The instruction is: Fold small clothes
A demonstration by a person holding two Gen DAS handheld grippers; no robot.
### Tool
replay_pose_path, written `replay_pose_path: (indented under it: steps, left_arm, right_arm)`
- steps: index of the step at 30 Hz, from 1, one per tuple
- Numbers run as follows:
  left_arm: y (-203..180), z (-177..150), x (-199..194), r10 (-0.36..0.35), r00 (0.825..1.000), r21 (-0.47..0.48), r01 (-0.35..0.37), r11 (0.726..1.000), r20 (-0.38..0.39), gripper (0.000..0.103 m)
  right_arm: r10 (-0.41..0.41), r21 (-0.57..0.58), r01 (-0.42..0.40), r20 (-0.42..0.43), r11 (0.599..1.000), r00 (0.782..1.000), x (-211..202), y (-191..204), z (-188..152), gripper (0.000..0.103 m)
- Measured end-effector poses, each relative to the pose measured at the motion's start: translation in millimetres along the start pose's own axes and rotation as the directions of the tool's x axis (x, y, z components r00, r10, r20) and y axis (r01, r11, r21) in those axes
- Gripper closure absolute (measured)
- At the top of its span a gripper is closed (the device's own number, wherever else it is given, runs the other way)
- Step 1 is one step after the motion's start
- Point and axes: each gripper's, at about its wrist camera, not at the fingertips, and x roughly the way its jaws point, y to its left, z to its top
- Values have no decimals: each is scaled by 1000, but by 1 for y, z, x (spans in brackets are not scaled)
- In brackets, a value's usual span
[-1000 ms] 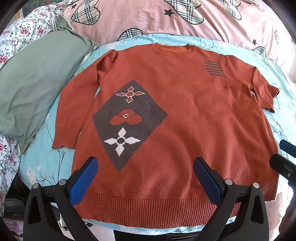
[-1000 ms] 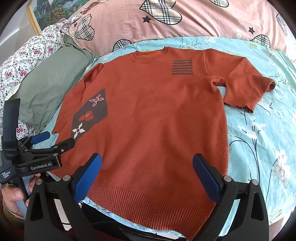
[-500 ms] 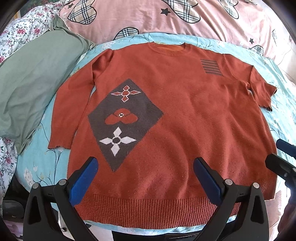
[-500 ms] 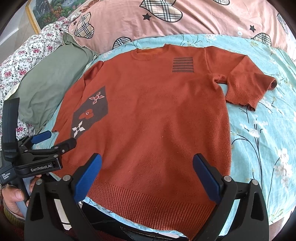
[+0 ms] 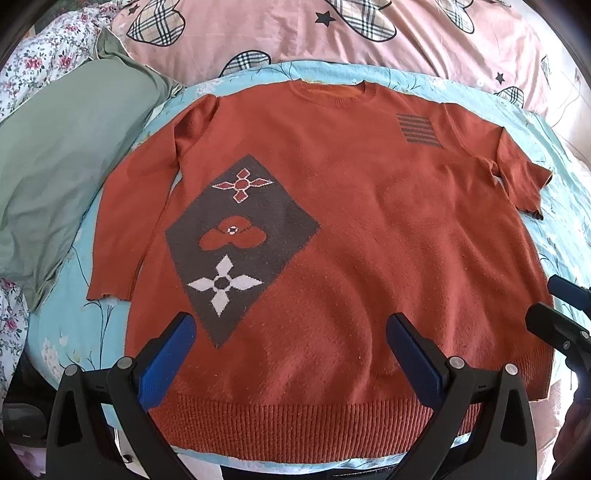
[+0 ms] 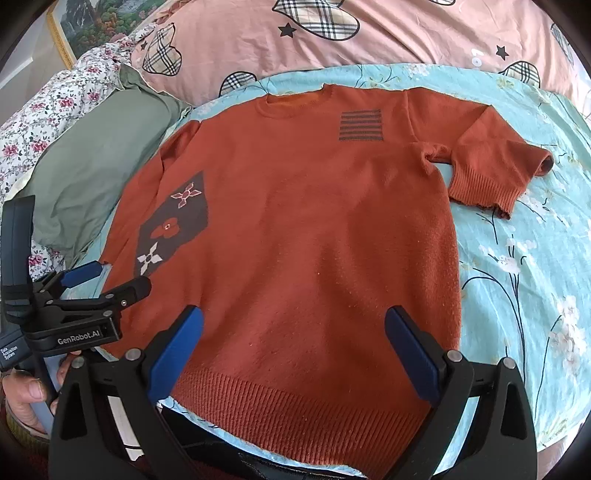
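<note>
A rust-orange knit sweater (image 5: 362,236) lies flat, front up, on a light blue floral sheet (image 5: 62,317); it also shows in the right wrist view (image 6: 314,236). It has a grey diamond patch with flowers (image 5: 240,240) and a striped patch (image 5: 419,130). Its left sleeve (image 5: 125,229) lies straight beside the body; its right sleeve (image 6: 491,166) is bent outward. My left gripper (image 5: 291,343) is open and empty above the hem. My right gripper (image 6: 293,332) is open and empty above the hem, right of the left gripper (image 6: 110,280).
A green pillow (image 5: 62,177) lies left of the sweater. A pink duvet with plaid hearts (image 5: 332,33) lies behind it. A floral quilt (image 6: 48,122) is at far left. The bed's near edge runs just below the hem.
Both views have drifted slightly: the sweater sits a little further left in the left wrist view and a little lower in the right one. Both grippers stay open.
</note>
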Motion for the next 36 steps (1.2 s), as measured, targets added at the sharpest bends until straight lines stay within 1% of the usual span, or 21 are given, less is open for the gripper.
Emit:
replay_pose_path:
  steps: [5, 8, 10, 17, 20, 23, 25, 27, 28, 31, 33, 36]
  left_arm:
    - [-1, 2, 6, -10, 1000, 3, 10, 1000, -7, 0]
    - [-2, 4, 10, -17, 1000, 4, 17, 1000, -12, 0]
    - [-3, 6, 12, -24, 1000, 2, 24, 1000, -13, 0]
    - [-7, 16, 16, -44, 999, 0, 44, 999, 1, 0]
    - [-10, 24, 16, -48, 999, -4, 48, 999, 18, 0]
    - [-13, 32, 19, -59, 998, -11, 59, 998, 17, 0]
    - [-16, 37, 22, -67, 998, -11, 67, 998, 14, 0]
    - [-20, 41, 25, -68, 998, -8, 68, 998, 15, 0]
    - [-22, 43, 27, -68, 998, -5, 69, 998, 13, 0]
    - [-29, 47, 34, -74, 997, 3, 74, 997, -1, 0]
    - [-34, 50, 40, -75, 997, 12, 75, 997, -15, 0]
    - [-39, 55, 43, -73, 997, 17, 73, 997, -23, 0]
  right_arm:
    - [-9, 0, 9, 1, 1000, 1000, 2, -4, 3, 4]
    - [7, 18, -8, 19, 1000, 1000, 2, -8, 5, 4]
    - [-16, 14, 16, 14, 1000, 1000, 1, -13, 7, 4]
    - [-53, 42, 51, 41, 998, 998, -3, -41, 18, 5]
    - [-79, 51, 76, 54, 996, 995, -3, -60, 27, 13]
    - [-144, 62, 139, 76, 988, 987, -5, -85, 42, 20]
    - [-151, 85, 144, 85, 986, 985, -1, -105, 52, 27]
    - [-166, 82, 160, 72, 984, 983, 6, -122, 63, 30]
    - [-179, 72, 174, 66, 982, 982, 11, -128, 69, 34]
    - [-204, 45, 202, 31, 978, 979, 31, -147, 84, 37]
    - [-212, 5, 212, 11, 977, 977, 45, -156, 93, 37]
    - [-240, -68, 237, -56, 969, 969, 80, -167, 98, 37]
